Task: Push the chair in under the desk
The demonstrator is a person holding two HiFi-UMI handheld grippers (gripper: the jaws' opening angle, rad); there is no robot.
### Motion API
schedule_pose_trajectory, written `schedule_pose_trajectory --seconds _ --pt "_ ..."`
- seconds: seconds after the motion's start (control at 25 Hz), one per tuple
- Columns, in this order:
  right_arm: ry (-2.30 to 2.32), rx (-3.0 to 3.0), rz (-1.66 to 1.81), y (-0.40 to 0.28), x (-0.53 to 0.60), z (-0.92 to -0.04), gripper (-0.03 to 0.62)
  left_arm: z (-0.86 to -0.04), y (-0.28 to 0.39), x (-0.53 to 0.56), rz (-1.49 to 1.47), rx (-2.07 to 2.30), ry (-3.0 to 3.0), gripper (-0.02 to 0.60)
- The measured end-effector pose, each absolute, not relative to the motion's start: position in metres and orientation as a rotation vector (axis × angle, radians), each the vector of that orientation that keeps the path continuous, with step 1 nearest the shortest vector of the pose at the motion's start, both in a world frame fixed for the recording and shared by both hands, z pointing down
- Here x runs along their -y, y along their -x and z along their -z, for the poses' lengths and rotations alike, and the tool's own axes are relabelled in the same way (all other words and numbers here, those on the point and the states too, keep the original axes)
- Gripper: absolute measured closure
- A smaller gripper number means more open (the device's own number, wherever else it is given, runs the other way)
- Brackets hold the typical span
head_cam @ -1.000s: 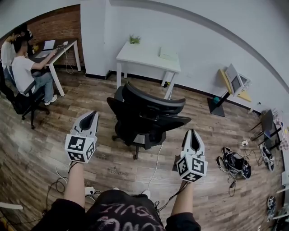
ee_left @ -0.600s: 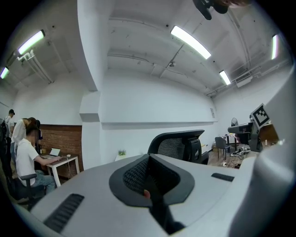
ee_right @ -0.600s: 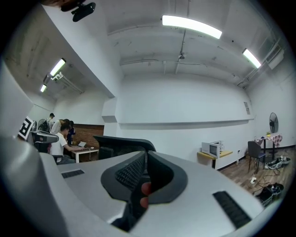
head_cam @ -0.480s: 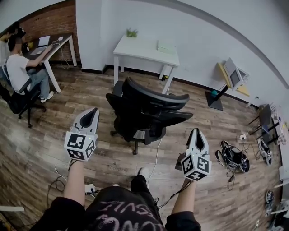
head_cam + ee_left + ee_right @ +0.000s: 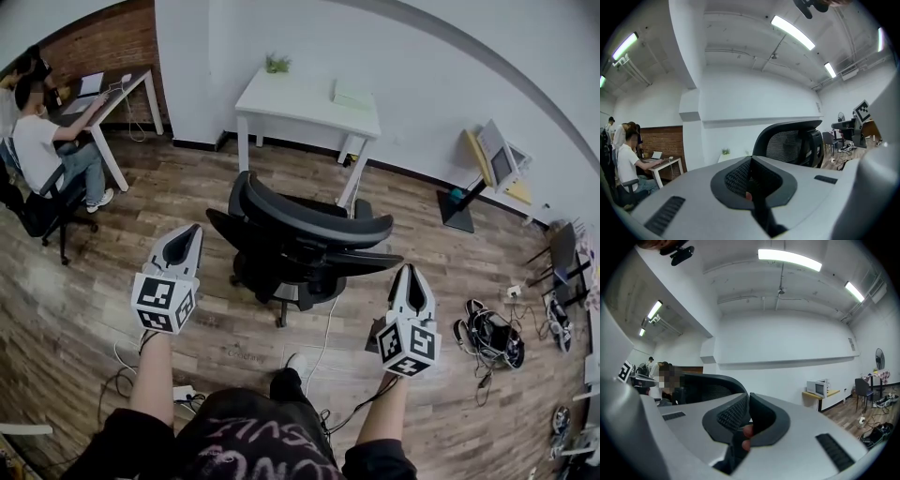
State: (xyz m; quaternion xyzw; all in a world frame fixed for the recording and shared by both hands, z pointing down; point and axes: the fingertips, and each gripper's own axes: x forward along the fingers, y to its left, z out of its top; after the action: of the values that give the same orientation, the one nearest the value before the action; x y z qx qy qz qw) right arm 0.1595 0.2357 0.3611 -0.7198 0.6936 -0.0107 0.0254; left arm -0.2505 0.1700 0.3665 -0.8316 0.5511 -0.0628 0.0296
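Observation:
A black mesh office chair (image 5: 300, 234) stands on the wood floor with its curved backrest toward me, a little short of the white desk (image 5: 309, 101) against the far wall. My left gripper (image 5: 190, 231) is shut and empty just left of the backrest. My right gripper (image 5: 410, 271) is shut and empty, close to the backrest's right end; contact cannot be told. In the left gripper view the backrest (image 5: 792, 144) rises to the right beyond the closed gripper (image 5: 750, 161). In the right gripper view the chair (image 5: 708, 386) sits left of the closed gripper (image 5: 746, 401).
A small plant (image 5: 277, 64) and a flat box (image 5: 352, 94) sit on the desk. A seated person (image 5: 42, 141) works at a second desk (image 5: 117, 89) far left. A screen on a stand (image 5: 497, 164) is at right. Cables and gear (image 5: 487, 333) litter the floor.
I have stepped toward the chair and both grippers have come forward and slightly down. The chair's backrest has turned to lie more squarely across my view. Both grippers stay shut.

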Motion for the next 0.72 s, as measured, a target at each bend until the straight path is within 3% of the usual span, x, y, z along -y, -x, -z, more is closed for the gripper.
schedule_pose_trajectory --seconds 0.72 --pt "2.041 -2.379 0.082 -0.23 -0.111 -0.372 0.565 -0.362 0.196 -0.104 0.419 -1.883 2.367 0.566"
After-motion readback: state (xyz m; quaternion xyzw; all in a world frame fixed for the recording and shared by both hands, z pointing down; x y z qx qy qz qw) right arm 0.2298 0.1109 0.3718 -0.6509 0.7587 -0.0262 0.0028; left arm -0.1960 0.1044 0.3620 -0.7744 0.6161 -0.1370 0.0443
